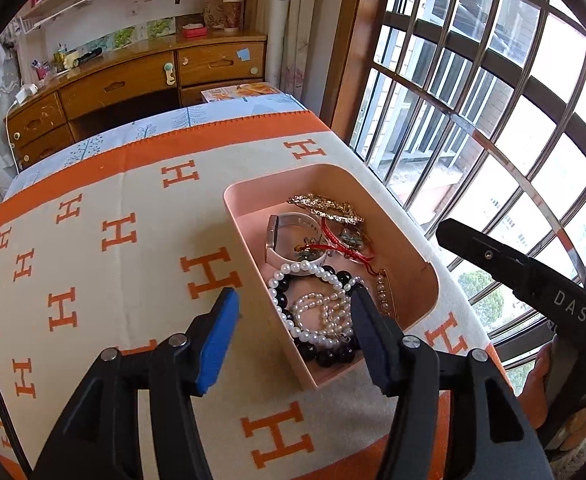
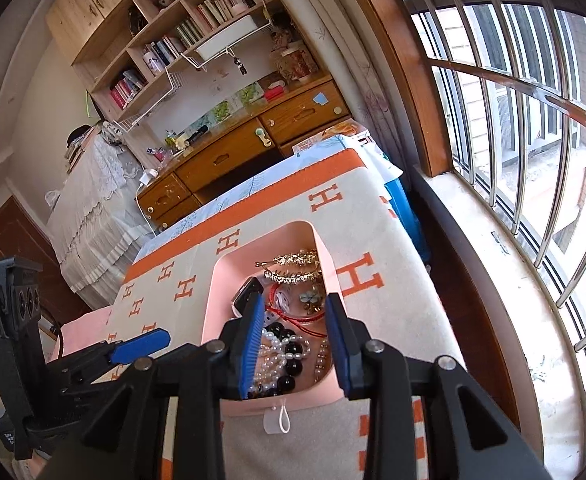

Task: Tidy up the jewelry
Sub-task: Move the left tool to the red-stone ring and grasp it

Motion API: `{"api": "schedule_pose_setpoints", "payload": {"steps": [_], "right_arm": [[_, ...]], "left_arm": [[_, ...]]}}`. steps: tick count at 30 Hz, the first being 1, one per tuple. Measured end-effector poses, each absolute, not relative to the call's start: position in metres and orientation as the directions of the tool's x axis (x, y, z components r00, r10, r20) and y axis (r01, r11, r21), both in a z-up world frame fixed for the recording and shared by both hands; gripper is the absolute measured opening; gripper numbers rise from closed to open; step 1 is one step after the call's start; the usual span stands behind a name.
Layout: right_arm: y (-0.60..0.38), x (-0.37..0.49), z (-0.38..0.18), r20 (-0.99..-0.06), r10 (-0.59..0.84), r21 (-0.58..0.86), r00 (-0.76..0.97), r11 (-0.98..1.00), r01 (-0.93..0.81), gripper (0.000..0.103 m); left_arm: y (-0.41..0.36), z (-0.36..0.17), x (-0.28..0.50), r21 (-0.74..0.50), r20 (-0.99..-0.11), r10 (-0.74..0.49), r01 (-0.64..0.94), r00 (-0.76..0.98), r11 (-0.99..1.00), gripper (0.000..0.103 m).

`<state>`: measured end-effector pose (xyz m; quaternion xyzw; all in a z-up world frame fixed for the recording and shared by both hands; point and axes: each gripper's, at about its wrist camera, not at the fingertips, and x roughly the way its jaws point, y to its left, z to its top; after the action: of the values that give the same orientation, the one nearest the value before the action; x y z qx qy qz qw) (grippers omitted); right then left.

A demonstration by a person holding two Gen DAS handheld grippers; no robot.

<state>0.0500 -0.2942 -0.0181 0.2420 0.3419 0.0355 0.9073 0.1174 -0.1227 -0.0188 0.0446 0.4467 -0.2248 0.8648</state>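
Observation:
A pink rectangular tray [image 1: 423, 280] sits on the orange-and-cream H-patterned blanket [image 1: 93, 240] and also shows in the right wrist view [image 2: 229, 264]. It holds pearl strands [image 1: 313, 272], a black bead bracelet [image 1: 329, 356], a white-strap watch [image 1: 289, 228], red cord pieces [image 1: 345, 248] and gold hair clips [image 1: 325, 204]. My left gripper [image 1: 295, 302] is open and empty, above the tray's near left rim. My right gripper [image 2: 293, 312] is open and empty, above the tray's near end, over the pearls [image 2: 271, 354] and black beads [image 2: 293, 364].
A barred window [image 1: 493, 100] runs along the right side of the bed. A wooden desk [image 1: 133, 80] with drawers and bookshelves [image 2: 181, 40] stands beyond the far end. The right gripper's body [image 1: 533, 280] shows right of the tray.

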Motion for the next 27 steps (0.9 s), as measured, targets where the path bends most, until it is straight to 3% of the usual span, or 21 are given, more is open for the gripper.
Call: {"api": "schedule_pose_setpoints", "payload": {"steps": [4, 7, 8, 17, 27], "right_arm": [[-0.292, 0.046, -0.014, -0.595, 0.232, 0.468, 0.77, 0.879, 0.097, 0.032], [-0.289, 0.041, -0.011, -0.586, 0.235, 0.469, 0.775, 0.879, 0.087, 0.032], [-0.288, 0.04, -0.009, -0.583, 0.237, 0.469, 0.777, 0.879, 0.084, 0.032], [-0.274, 0.03, 0.002, -0.575, 0.255, 0.452, 0.778, 0.891, 0.041, 0.032], [-0.203, 0.023, 0.008, -0.594, 0.324, 0.303, 0.736, 0.938, -0.169, 0.032]], "left_arm": [[-0.113, -0.009, 0.114, -0.124, -0.779, -0.348, 0.415, 0.522, 0.901, 0.058], [-0.103, -0.003, 0.115, -0.159, -0.775, -0.369, 0.407, 0.513, 0.9, 0.076], [-0.099, 0.0, 0.116, -0.179, -0.768, -0.382, 0.399, 0.515, 0.899, 0.077], [-0.049, 0.027, 0.119, -0.262, -0.725, -0.4, 0.311, 0.561, 0.913, 0.077], [-0.001, 0.027, 0.105, -0.22, -0.716, -0.314, 0.225, 0.624, 0.949, 0.077]]}}
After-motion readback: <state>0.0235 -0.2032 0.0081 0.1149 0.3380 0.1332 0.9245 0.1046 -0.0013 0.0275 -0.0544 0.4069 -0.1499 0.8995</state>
